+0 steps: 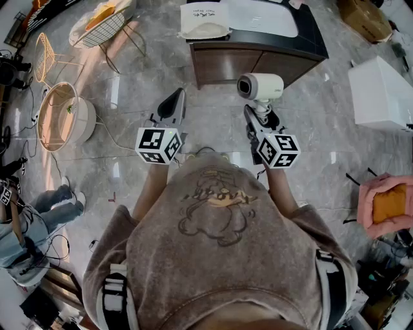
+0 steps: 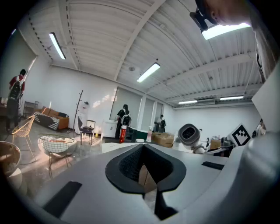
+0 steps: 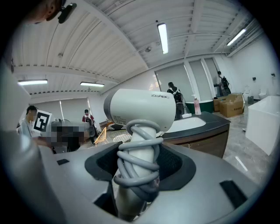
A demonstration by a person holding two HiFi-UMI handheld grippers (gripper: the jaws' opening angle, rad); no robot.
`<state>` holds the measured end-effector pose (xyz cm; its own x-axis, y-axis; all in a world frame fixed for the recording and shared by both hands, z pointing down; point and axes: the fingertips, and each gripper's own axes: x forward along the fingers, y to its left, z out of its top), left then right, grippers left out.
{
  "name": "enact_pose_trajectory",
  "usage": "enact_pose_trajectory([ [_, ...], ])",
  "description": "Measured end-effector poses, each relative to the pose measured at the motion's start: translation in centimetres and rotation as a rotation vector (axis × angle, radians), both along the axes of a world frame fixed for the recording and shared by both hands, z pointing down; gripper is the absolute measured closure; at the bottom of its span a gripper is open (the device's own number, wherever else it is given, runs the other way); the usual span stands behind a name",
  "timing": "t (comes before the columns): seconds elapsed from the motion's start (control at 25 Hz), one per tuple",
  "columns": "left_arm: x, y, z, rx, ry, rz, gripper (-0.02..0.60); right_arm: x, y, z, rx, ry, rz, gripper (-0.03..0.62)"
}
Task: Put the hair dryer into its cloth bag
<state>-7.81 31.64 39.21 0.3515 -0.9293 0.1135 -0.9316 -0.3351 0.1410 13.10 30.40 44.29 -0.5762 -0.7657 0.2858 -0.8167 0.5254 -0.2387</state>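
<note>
- We hold the hair dryer (image 1: pixel 260 86) in the right gripper (image 1: pixel 258 122), whose jaws are clamped on its handle. The dryer stands upright with its barrel above the grip, at about one o'clock from our chest in the head view.
- The left gripper (image 1: pixel 173 106) has its jaws pressed together on nothing, at about eleven o'clock.
- The cloth bag (image 1: pixel 202 22) lies flat on the dark counter (image 1: pixel 303 38) at twelve o'clock, well apart from the dryer and just beside the white basin (image 1: pixel 264 16).
- Risk: the heavy barrel sits above the jaws, so a quick swing towards the counter could make the dryer tip or twist in the grip.
- Risk: the cord (image 3: pixel 139 153) is wound round the handle just where the pads bite. A loop could slip loose, hang down and catch on the bag's mouth.
- Risk: the bag lies near the counter's front edge. If we push the dryer in without the left gripper pinning the cloth, the bag could slide or drop off.
- Risk: the bag's mouth seems shut, though it is too far away for us to be sure. If so, the left gripper must open it first.
- Count: one hair dryer, one cord, one cloth bag, two grippers, one counter, one basin.
</note>
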Motion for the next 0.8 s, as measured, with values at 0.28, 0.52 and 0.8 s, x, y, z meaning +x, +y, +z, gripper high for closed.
enact_pose_trajectory([
  [0.28,1.0,-0.6,-0.1,0.001,0.004,-0.01,0.565,0.7,-0.6,-0.1,-0.006,-0.024,-0.017,0.349],
  [0.52,2.6,-0.6,1.0,-0.009,0.001,-0.043,0.565,2.8,-0.9,1.1,-0.038,-0.051,-0.052,0.349],
  [0.8,4.2,-0.1,2.4,-0.015,-0.004,-0.087,0.565,4.6,-1.2,3.7,-0.075,-0.035,-0.105,0.349],
])
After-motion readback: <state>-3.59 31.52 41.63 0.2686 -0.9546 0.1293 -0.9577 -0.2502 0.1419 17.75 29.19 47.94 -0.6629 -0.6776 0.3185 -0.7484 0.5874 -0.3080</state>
